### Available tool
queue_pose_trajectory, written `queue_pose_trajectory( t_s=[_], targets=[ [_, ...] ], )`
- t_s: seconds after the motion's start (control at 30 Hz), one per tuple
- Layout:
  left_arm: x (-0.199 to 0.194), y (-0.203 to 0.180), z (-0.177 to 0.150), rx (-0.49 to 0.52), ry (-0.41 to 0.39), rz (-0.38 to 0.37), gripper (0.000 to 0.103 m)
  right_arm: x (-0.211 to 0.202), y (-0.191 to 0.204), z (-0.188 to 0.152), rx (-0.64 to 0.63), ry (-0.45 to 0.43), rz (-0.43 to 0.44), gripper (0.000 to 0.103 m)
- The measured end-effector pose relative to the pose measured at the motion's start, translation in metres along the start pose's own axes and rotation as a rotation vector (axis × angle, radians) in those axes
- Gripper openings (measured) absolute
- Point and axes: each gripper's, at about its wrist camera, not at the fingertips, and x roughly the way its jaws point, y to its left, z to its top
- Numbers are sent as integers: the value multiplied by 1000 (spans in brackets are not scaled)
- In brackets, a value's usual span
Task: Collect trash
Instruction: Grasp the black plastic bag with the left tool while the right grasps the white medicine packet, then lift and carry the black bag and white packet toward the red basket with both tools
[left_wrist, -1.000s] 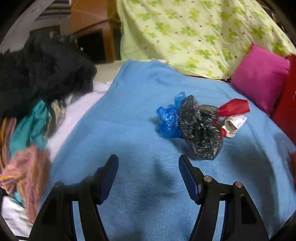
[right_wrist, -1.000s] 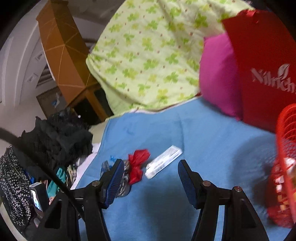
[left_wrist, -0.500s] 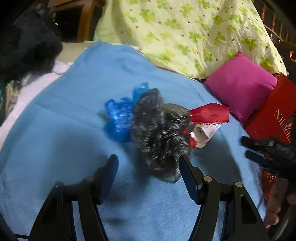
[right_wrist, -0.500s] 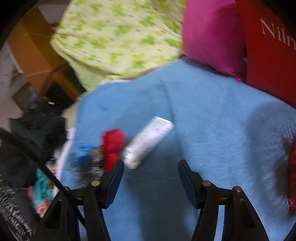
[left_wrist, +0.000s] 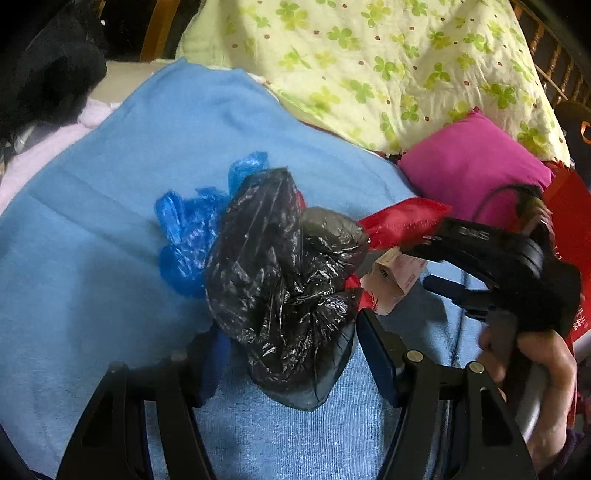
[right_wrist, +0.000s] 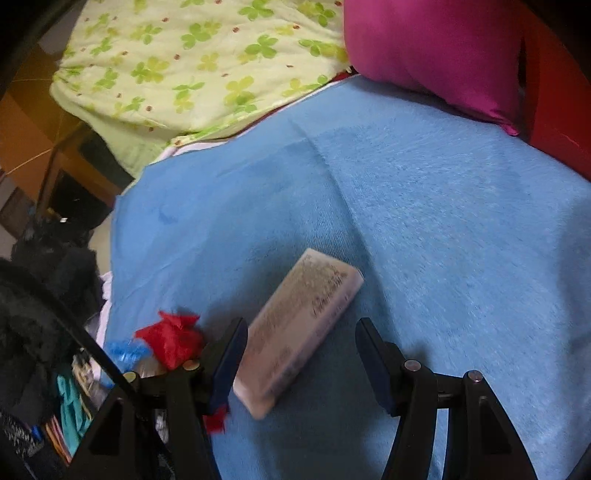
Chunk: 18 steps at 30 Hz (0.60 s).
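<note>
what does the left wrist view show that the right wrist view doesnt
Only the left wrist view shows the crumpled black bag between the left gripper's open jaws, and the hand holding the right gripper.

Only the right wrist view shows the white packet full length between the right gripper's open jaws, and the dark clothes pile.

Both show the blue blanket, red wrapper, blue bag, clover-print quilt and pink pillow.

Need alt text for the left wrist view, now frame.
A crumpled black plastic bag lies on a blue blanket between the open fingers of the left tool. Blue plastic and a red wrapper lie beside it; the right tool, in a hand, reaches a white packet.
</note>
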Motion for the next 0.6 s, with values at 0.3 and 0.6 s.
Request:
queue_pose_trajectory(
  t_s=[0.3, 0.6],
  targets=[
    [9, 12, 4, -37, 35, -17, 37, 33, 41, 7, -136, 5, -164, 72],
    [-3, 11, 5, -43, 6, -22, 30, 17, 31, -3, -188, 1, -161, 52]
  ],
)
